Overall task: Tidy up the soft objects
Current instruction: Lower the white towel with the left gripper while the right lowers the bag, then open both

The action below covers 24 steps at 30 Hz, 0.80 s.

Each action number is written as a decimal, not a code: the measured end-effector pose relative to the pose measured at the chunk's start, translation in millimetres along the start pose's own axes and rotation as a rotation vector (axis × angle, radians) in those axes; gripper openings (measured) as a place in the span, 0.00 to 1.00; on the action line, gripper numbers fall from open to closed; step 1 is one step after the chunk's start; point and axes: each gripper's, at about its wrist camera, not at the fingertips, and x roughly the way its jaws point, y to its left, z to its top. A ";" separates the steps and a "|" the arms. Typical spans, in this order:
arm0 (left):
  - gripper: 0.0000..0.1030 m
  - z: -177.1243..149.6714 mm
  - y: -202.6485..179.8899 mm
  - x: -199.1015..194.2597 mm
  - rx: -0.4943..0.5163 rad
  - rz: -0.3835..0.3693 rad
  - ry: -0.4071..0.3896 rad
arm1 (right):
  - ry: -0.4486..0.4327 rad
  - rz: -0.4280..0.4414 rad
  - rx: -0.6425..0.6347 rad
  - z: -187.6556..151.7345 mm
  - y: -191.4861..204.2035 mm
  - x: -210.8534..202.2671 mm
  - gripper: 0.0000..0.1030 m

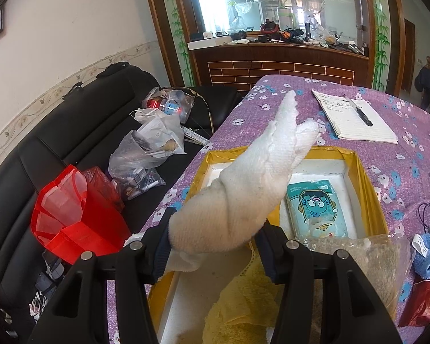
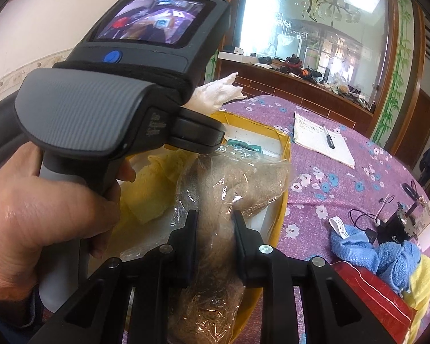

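Midway: left gripper (image 1: pixel 215 240) clamps white towel (image 1: pixel 252 180) above the box (image 1: pixel 369 189); right gripper (image 2: pixel 213 243) pinches bagged brown cloth (image 2: pixel 229 183) at its rim. Yellow cloth (image 1: pixel 243 306), tissue pack (image 1: pixel 315 206) already inside (blue cloth (image 2: pixel 369 252) left outside).

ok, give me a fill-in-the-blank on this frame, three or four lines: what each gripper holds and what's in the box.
1. The left gripper is shut on a twisted ____ towel.
2. The right gripper clamps a beige fluffy cloth wrapped in clear ____.
3. The teal cartoon packet lies inside the ____-rimmed box.
4. A black pen rests on the ____.

Missing words: white; plastic; yellow; notebook
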 end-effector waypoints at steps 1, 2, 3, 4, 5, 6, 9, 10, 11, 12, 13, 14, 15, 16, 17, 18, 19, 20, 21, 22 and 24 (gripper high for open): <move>0.51 0.2 0.4 0.0 0.000 0.001 0.000 | -0.002 -0.003 -0.005 -0.2 1.1 -0.6 0.26; 0.51 -0.1 0.0 0.0 -0.001 0.000 -0.001 | -0.003 -0.005 -0.008 -0.3 1.8 -1.2 0.26; 0.52 -0.1 -0.1 0.0 -0.001 -0.001 -0.001 | -0.004 -0.005 -0.009 -0.4 2.0 -1.3 0.26; 0.52 0.0 0.1 0.1 -0.001 0.000 -0.001 | -0.004 -0.006 -0.009 -0.3 2.2 -1.5 0.26; 0.52 0.5 -0.1 -0.3 -0.002 0.000 -0.001 | -0.004 -0.005 -0.007 -0.2 2.0 -2.0 0.26; 0.52 0.9 0.6 0.1 -0.003 -0.002 0.000 | -0.003 -0.002 -0.005 -0.2 1.8 -1.6 0.26; 0.52 1.5 -0.5 -1.2 -0.001 -0.002 -0.001 | 0.010 0.030 0.033 -0.1 -3.1 -0.8 0.32; 0.52 1.6 -0.4 -1.1 -0.001 -0.002 -0.001 | 0.014 0.035 0.041 0.0 -4.2 -0.2 0.33; 0.52 2.0 -0.3 -1.1 0.000 -0.003 0.000 | 0.019 0.039 0.048 0.2 -5.6 0.5 0.33; 0.52 2.8 -1.0 -1.4 0.001 -0.003 0.001 | 0.024 0.046 0.055 0.4 -6.4 1.0 0.34; 0.52 3.0 -0.9 -1.4 0.001 -0.002 0.001 | 0.025 0.049 0.061 0.6 -7.1 0.9 0.35; 0.52 3.3 -0.6 -1.4 0.000 -0.003 0.001 | 0.025 0.050 0.065 0.9 -7.7 0.6 0.35; 0.53 3.3 -0.7 -1.2 0.000 -0.003 0.001 | 0.026 0.051 0.071 1.4 -8.9 0.2 0.36; 0.53 2.7 -1.0 -1.3 0.000 -0.003 0.001 | 0.026 0.053 0.078 2.1 -10.2 -0.2 0.38; 0.53 2.9 -0.9 -1.3 0.000 -0.003 0.001 | 0.024 0.056 0.090 2.5 -12.2 -1.3 0.38; 0.53 3.0 -1.0 -1.3 0.001 -0.002 0.001 | 0.021 0.058 0.097 3.0 -14.1 -1.9 0.39; 0.54 2.6 -1.1 -1.4 0.001 -0.003 0.000 | 0.015 0.057 0.103 3.9 -15.8 -3.3 0.39; 0.55 2.8 -0.9 -1.6 0.000 -0.002 -0.001 | 0.010 0.055 0.106 4.4 -16.7 -4.7 0.39; 0.55 2.9 -0.9 -1.7 0.001 -0.001 -0.002 | 0.005 0.054 0.108 4.9 -17.2 -5.9 0.40; 0.56 2.7 -1.0 -1.5 0.001 -0.002 -0.002 | 0.001 0.052 0.109 5.4 -17.7 -7.1 0.40; 0.58 3.1 -0.4 -2.1 0.000 -0.001 -0.009 | -0.010 0.043 0.110 6.3 -18.9 -10.0 0.41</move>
